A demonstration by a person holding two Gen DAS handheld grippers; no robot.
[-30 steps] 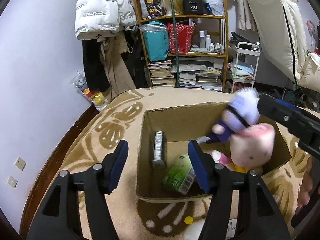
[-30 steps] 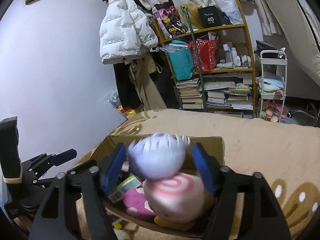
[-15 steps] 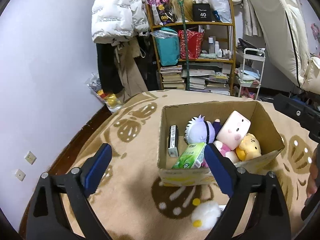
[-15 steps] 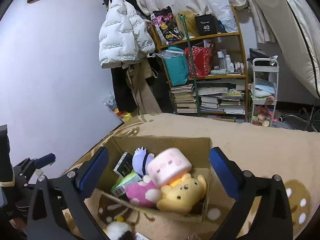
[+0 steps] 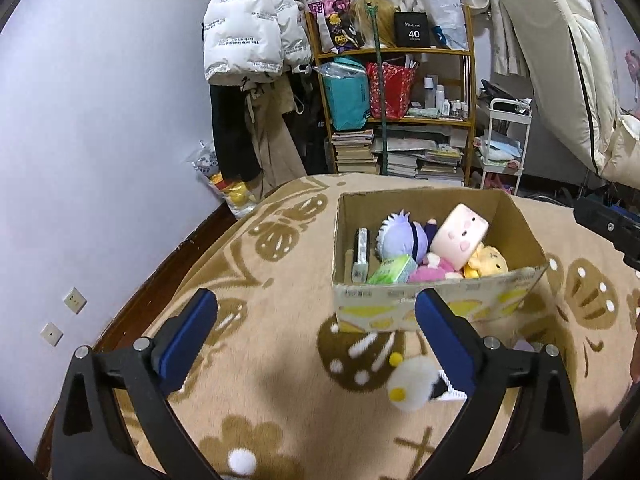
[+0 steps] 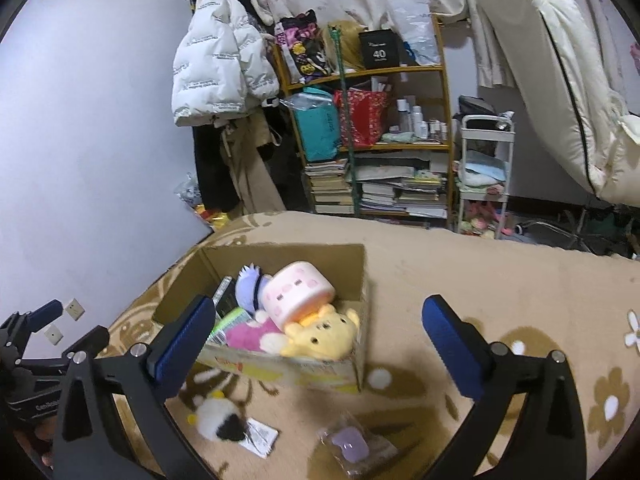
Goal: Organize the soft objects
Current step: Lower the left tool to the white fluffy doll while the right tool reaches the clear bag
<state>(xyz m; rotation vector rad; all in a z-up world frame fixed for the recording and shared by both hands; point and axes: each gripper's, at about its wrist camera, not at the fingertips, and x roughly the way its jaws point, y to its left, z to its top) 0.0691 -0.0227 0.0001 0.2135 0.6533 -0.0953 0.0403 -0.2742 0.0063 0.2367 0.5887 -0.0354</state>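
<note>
**Both claws wide, toys in the box**

We see the left claw (image 5: 316,336) gaping with nothing between its blue pads; its jaws have just been opening. The right claw (image 6: 314,338) is spread just as wide and holds nothing. The cardboard box (image 5: 440,304) sits on the tan patterned blanket (image 5: 280,400), holding a purple-haired doll (image 5: 402,238), a pink block plush (image 5: 460,236), a yellow bear (image 6: 320,334) and a green pack (image 5: 394,270). A small white plush (image 5: 410,384) lies on the blanket just before the box.
</note>
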